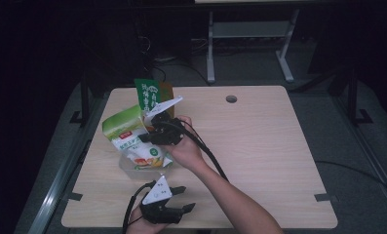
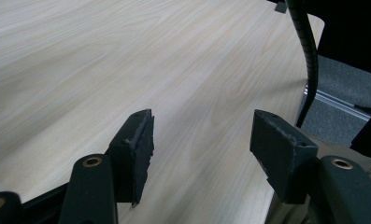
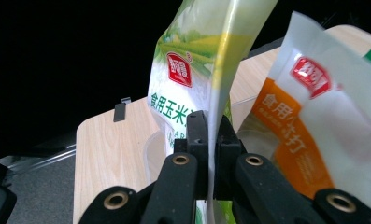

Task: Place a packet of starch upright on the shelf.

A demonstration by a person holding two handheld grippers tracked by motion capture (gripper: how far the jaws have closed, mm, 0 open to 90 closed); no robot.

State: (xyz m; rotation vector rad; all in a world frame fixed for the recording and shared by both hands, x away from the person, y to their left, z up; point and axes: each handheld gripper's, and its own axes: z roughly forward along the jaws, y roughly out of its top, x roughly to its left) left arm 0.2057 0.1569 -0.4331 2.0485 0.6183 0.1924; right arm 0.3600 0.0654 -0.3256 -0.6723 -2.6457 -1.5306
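Left gripper [image 1: 179, 199], jaws released, at the table's [image 1: 259, 146] near edge; right gripper [image 3: 210, 135] grasps green pouch [image 3: 192, 60].

Table [image 1: 259, 146]: light wood-grain top, rounded corners, a round cable hole [image 1: 231, 99] near its far edge. Small dark clips sit on the near left [image 1: 73, 196] and near right [image 1: 326, 197] edges.

Floor [image 1: 240, 68]: grey carpet, dimly lit, around the table on all sides.

Far furniture: a white metal table frame [image 1: 249, 34] with splayed feet, standing beyond the table.

Sides: metal rails along the left [image 1: 59, 175] and right [image 1: 371, 156] of the table.

Light: room dark; the tabletop is the brightest surface.
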